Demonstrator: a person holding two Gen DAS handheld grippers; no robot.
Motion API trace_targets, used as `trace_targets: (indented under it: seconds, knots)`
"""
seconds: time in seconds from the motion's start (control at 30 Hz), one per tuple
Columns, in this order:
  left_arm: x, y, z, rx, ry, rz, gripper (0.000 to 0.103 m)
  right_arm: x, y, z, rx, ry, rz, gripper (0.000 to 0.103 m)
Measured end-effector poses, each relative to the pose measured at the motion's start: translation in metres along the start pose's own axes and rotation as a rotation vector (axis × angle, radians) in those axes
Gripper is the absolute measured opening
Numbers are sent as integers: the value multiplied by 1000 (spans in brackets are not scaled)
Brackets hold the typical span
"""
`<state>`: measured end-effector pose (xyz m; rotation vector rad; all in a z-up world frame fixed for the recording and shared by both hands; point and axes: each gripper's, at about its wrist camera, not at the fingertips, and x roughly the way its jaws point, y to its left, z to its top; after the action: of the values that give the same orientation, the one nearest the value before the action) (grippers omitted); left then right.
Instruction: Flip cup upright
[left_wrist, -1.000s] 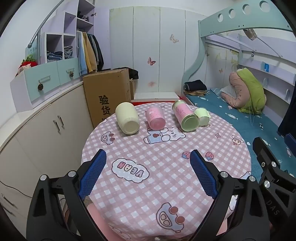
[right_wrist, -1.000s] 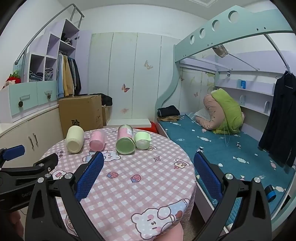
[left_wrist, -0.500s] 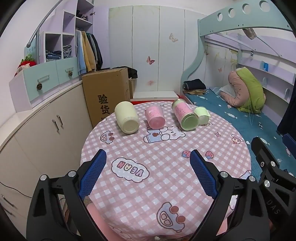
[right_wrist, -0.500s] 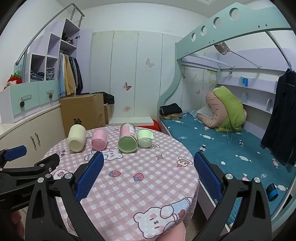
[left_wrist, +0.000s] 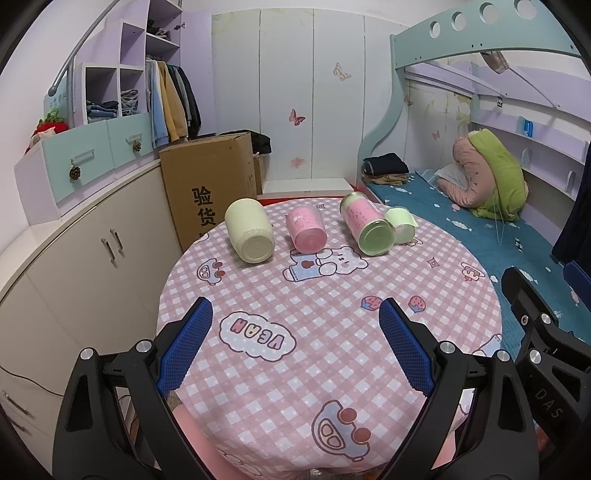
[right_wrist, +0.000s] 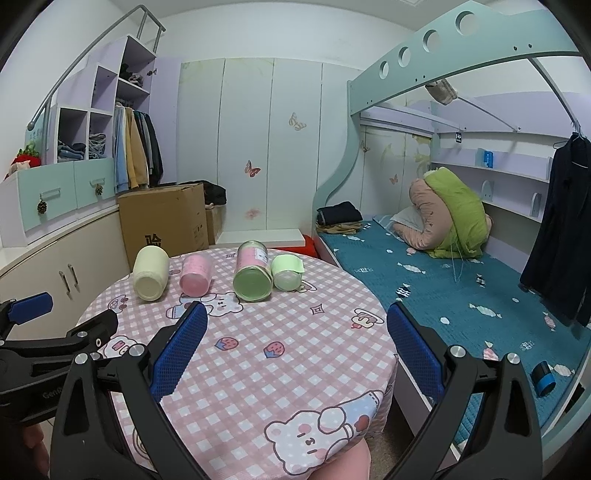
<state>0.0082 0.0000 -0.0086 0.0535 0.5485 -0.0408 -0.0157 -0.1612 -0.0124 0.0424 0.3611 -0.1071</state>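
Left tool (left_wrist: 295, 343): jaws wide, empty, low over near table (left_wrist: 332, 369) edge.
Right tool (right_wrist: 295, 343): jaws wide, empty, beside it.
Cups: cream (left_wrist: 249, 235), pink (left_wrist: 306, 233), jar (left_wrist: 365, 229), green (left_wrist: 402, 226), all on their sides at far edge.
Progress: nothing flipped yet.

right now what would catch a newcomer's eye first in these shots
Four cups lie on their sides in a row at the far edge of the pink checked table: cream cup, pink cup, tall green jar, small green cup. Both tongs, left and right, hover open and empty above the near side.
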Motion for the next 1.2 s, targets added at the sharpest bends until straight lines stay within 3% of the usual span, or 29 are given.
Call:
trace_targets:
  seconds: [1.2]
  knots:
    - [-2,-1,3,11,-18,11,92,-1,-3,4,17,8,-1,94]
